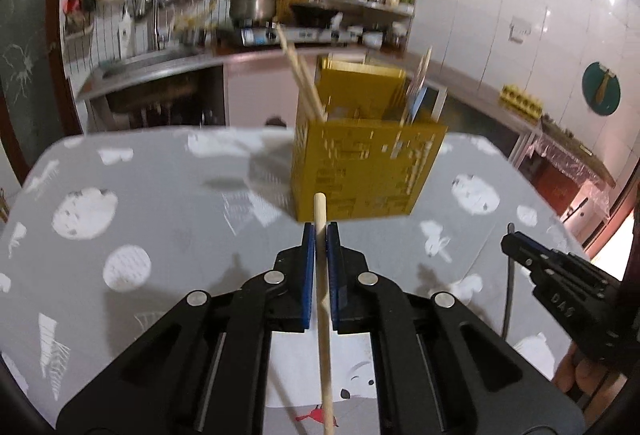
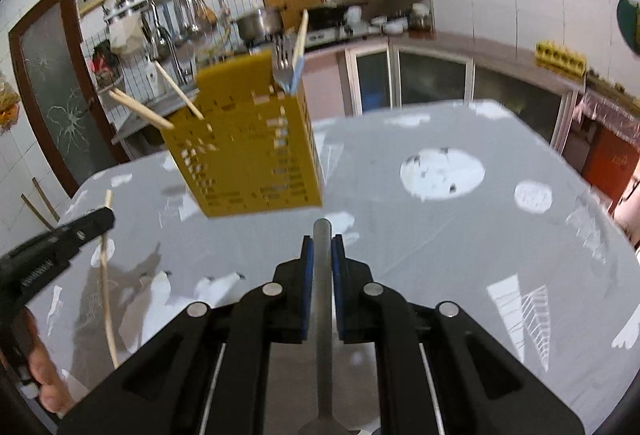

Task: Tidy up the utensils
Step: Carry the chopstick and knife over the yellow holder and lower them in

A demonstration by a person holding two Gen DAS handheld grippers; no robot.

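Kitchen interior, white-tiled; grey patterned tablecloth point(image 1: 160, 195) covers the table.

Item 1: yellow perforated plastic utensil caddy point(image 1: 360, 171), upright just beyond both sets of fingertips, already holding wooden chopsticks point(image 1: 300, 75) and a metal fork point(image 2: 282, 65).

Item 2: pale wooden chopstick point(image 1: 323, 295), clamped between the left gripper point(image 1: 320, 235) pads, tip forward toward the caddy, likely for insertion.

Item 3: grey metal utensil handle point(image 2: 323, 275), pinched by the right gripper point(image 2: 322, 243); its working end is hidden.
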